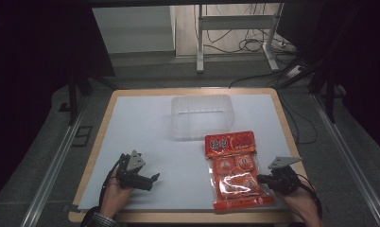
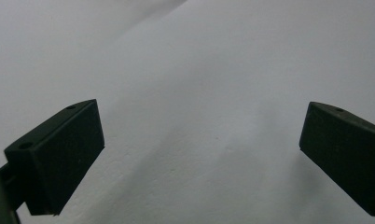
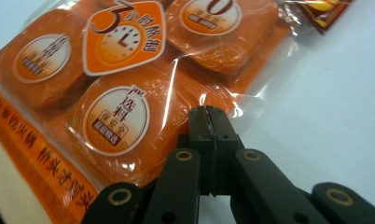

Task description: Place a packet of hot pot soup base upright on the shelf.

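An orange snack packet (image 1: 233, 170) with several round wrapped pieces lies flat on the white sheet (image 1: 145, 123), right of centre near the front edge. At the packet's right edge, my right gripper (image 1: 262, 178) has its jaws pressed together on the clear plastic seam. The right gripper view shows the packet (image 3: 120, 93) close up, with the right gripper (image 3: 209, 116) pinching its rim. My left gripper (image 1: 151, 180) rests low at the front left, pointing right, well apart from the packet. In its own view the left gripper (image 2: 199, 126) stands open over bare white sheet, nothing between its jaws.
A clear plastic tub (image 1: 202, 116) stands upright at the back centre of the sheet, just behind the packet. The wooden table edge (image 1: 188, 217) runs along the front. Desk legs and cables (image 1: 245, 42) lie on the floor beyond the table.
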Tool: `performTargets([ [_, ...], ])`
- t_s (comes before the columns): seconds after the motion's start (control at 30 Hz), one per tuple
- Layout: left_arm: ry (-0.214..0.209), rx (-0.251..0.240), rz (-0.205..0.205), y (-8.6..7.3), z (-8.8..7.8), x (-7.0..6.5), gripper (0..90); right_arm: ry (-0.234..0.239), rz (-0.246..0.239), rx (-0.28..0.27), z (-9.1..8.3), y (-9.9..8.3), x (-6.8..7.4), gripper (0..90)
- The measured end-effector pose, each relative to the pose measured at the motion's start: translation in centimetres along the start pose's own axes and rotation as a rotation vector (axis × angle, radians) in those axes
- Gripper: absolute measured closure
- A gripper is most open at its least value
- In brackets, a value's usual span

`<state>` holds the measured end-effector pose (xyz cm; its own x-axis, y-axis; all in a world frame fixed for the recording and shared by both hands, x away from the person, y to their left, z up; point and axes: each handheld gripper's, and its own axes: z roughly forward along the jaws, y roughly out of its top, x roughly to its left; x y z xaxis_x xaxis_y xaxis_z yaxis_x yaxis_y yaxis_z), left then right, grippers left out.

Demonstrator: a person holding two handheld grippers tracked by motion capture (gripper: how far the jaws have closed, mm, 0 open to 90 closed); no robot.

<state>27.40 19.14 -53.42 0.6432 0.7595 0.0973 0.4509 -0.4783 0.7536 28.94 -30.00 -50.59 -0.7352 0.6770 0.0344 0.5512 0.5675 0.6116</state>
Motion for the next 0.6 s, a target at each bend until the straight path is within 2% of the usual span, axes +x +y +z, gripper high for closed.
performTargets([
  [0.03,-0.001,0.001,0.000,0.0,0.0,0.0,0.0,0.023,-0.022,0.000,0.1,0.1,0.3,89.5],
  [0.17,-0.001,0.004,0.007,0.0,0.1,-0.1,0.0,0.039,-0.042,0.008,0.3,0.2,0.9,89.4],
  [0.27,0.000,0.005,0.011,0.0,0.1,-0.1,0.0,0.066,-0.041,0.010,0.5,0.4,1.2,89.4],
  [0.6,-0.002,0.008,0.019,0.1,0.2,-0.2,0.0,0.170,-0.091,0.020,1.5,1.2,3.2,89.3],
])
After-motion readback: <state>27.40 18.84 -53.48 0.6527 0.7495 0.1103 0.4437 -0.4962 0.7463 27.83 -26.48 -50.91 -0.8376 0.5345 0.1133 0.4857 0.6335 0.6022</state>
